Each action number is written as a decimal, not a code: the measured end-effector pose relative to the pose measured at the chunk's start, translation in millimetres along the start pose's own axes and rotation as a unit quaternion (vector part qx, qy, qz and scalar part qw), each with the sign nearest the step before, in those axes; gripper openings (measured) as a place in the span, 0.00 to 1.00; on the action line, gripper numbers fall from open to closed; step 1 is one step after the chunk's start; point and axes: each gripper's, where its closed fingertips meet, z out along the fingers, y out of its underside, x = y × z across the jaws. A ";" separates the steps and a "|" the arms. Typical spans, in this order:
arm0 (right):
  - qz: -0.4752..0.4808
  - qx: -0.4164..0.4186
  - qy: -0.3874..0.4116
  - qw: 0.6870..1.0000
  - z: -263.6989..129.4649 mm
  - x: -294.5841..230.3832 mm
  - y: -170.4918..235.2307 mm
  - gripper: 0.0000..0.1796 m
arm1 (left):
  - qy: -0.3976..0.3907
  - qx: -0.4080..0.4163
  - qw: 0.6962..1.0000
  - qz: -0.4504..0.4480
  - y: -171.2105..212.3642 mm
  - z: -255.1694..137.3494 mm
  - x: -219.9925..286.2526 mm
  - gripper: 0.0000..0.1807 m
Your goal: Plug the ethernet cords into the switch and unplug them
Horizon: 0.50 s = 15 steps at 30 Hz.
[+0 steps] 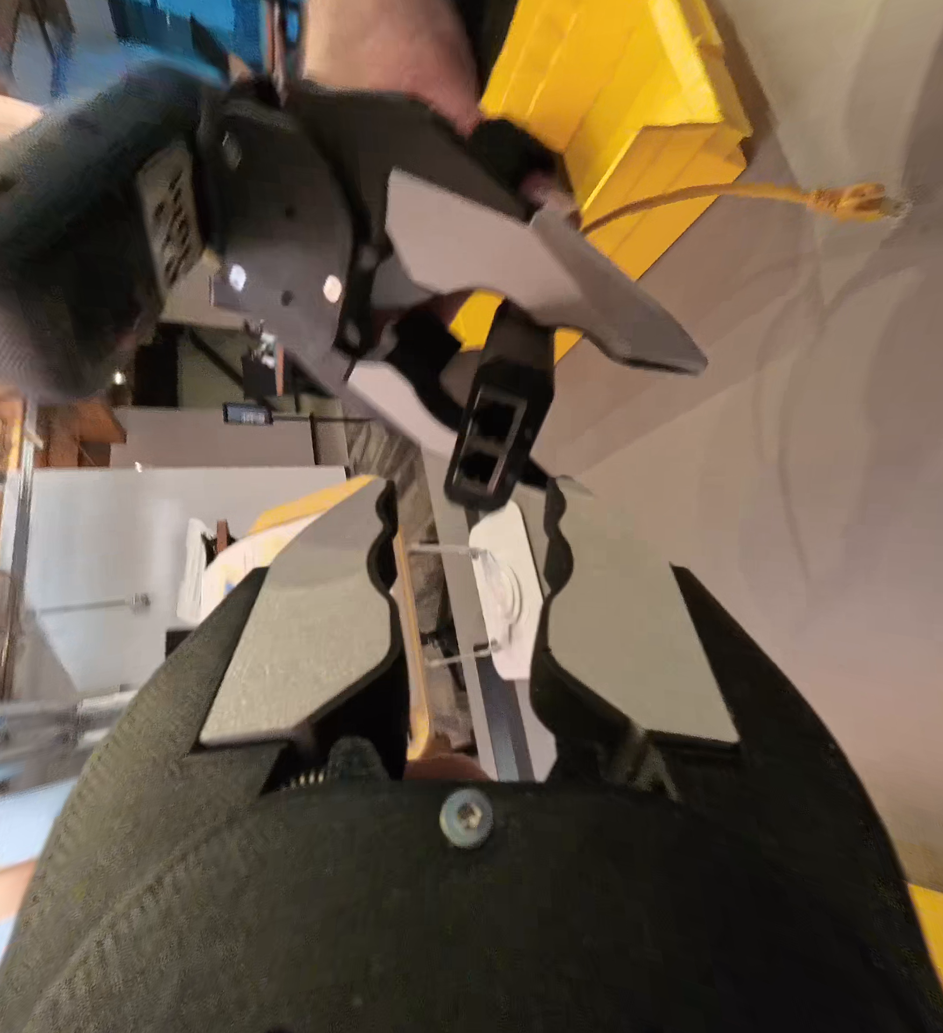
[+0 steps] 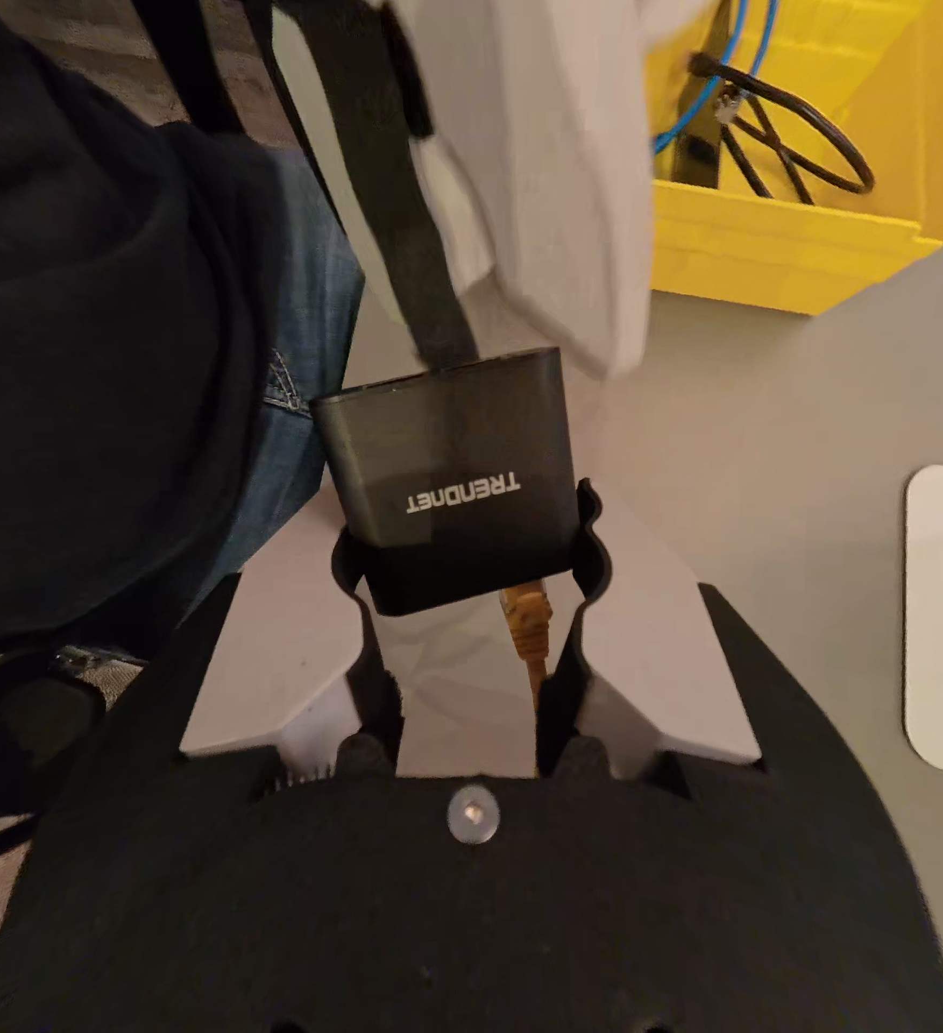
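The right gripper [image 2: 472,550] is clamped on the switch [image 2: 446,458], its fingers pinching the near end of the black box from both sides and holding it lifted off the grey worktop [image 2: 737,419]. A yellow plug [image 2: 526,617] sits in the near face of the switch, between the right gripper's fingers, with its cord running back toward the gripper body along the right finger.

The left gripper [image 1: 474,548] has its fingers apart and holds nothing. From its camera the switch [image 1: 494,441] hangs just ahead of the fingertips, slightly right of the gap, with its port face turned toward the left gripper; two open sockets show there, stacked along the line of approach. The switch's long axis runs away from the left gripper, toward the right one that grips it.

A second yellow plug [image 1: 849,204] lies loose on the worktop, well beyond the switch and to the right in the left view, its cord trailing back toward the yellow bin [image 1: 614,112]. The bin holds a black cord [image 2: 782,140] and a blue cord [image 2: 737,72].

The coming move seems to turn on this: the free sockets face the empty left gripper, so that one is better placed to fetch the loose plug and push it in along the switch's long axis, while the right braces the box. The left view is blurred, so the exact gap cannot be judged.
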 end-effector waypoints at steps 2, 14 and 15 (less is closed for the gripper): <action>0.014 0.002 0.012 1.000 -1.1 2.8 4.3 0.42 | -0.023 -0.034 0.999 -0.023 22.3 -13.1 -9.1 0.28; 0.049 -0.011 0.106 0.993 10.0 12.1 23.6 0.42 | -0.001 -0.370 0.896 -0.244 247.9 -141.8 40.0 0.25; 0.054 -0.007 0.104 0.993 12.1 11.2 24.2 0.42 | 0.009 -0.376 0.891 -0.253 259.3 -142.0 51.7 0.25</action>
